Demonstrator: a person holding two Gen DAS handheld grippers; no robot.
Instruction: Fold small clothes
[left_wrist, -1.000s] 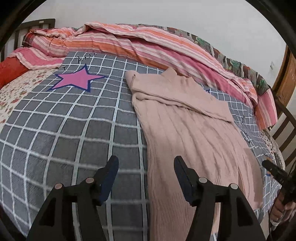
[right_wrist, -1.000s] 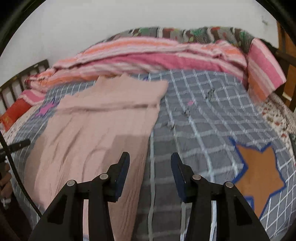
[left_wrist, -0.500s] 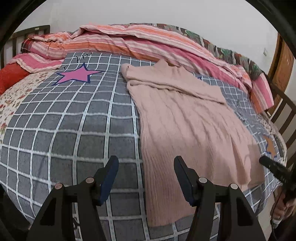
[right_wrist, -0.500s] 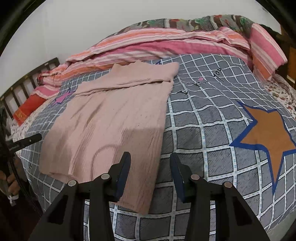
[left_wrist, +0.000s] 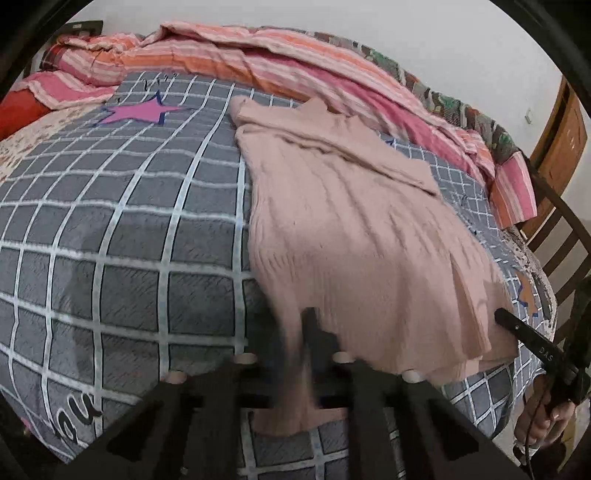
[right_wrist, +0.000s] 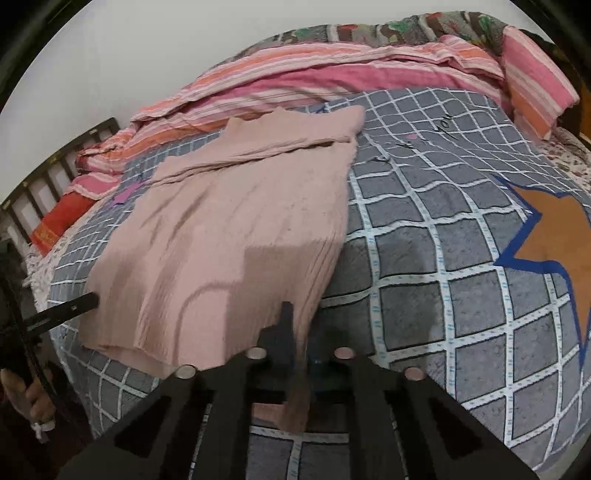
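A pale pink knit sweater (left_wrist: 362, 229) lies flat on the grey checked bedspread (left_wrist: 122, 236), neck end far, hem near. In the left wrist view my left gripper (left_wrist: 306, 332) is shut on the hem's near left corner, and pink cloth hangs down between its fingers. The right wrist view shows the same sweater (right_wrist: 236, 229) with my right gripper (right_wrist: 295, 332) shut on the hem's near right corner. Each gripper shows in the other's view, held by a hand: the right one (left_wrist: 532, 339), the left one (right_wrist: 59, 314).
Striped pink and orange bedding (left_wrist: 295, 62) is heaped along the far side against the wall. A wooden chair (left_wrist: 565, 229) stands at the right of the bed. A dark bed rail (right_wrist: 44, 184) runs at the left. An orange star (right_wrist: 554, 229) marks the bedspread (right_wrist: 424, 258).
Both grippers have come down toward the sweater's near hem and gone from open to shut on its two corners; the cloth now bunches up between the fingers.
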